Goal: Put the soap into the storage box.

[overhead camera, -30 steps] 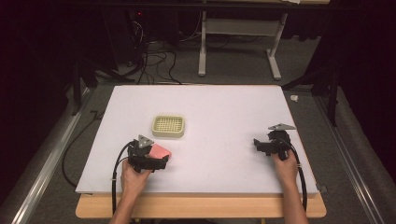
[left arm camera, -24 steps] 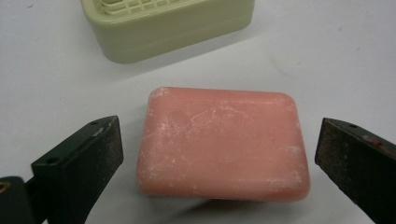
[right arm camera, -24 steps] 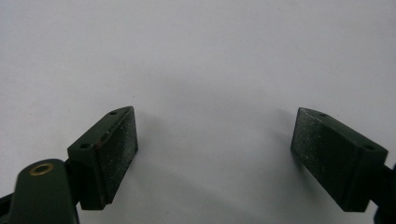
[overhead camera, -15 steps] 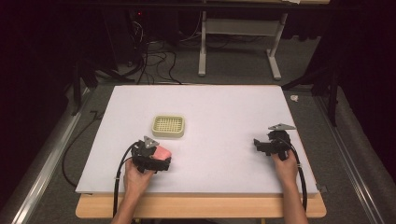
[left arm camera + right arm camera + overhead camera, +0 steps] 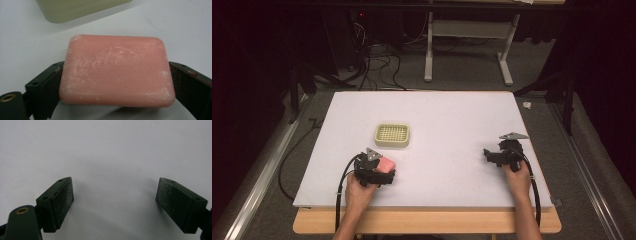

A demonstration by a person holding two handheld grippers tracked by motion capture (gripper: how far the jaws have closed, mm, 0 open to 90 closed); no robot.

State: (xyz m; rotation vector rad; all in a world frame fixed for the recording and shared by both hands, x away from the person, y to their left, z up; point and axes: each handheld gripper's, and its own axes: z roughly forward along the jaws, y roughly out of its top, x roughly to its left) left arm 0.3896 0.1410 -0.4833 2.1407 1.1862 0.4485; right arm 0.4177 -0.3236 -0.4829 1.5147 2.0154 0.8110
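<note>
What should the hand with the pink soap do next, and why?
Probably lift the pink soap a little and carry it forward to the yellowish slotted dish. The left gripper already has a jaw against each side of the soap, and the dish sits just beyond it. The right gripper is open over bare table.

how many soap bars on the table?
1. The pink soap bar sits between the left gripper's jaws, just in front of the empty soap dish. Nothing seems hidden.
</note>
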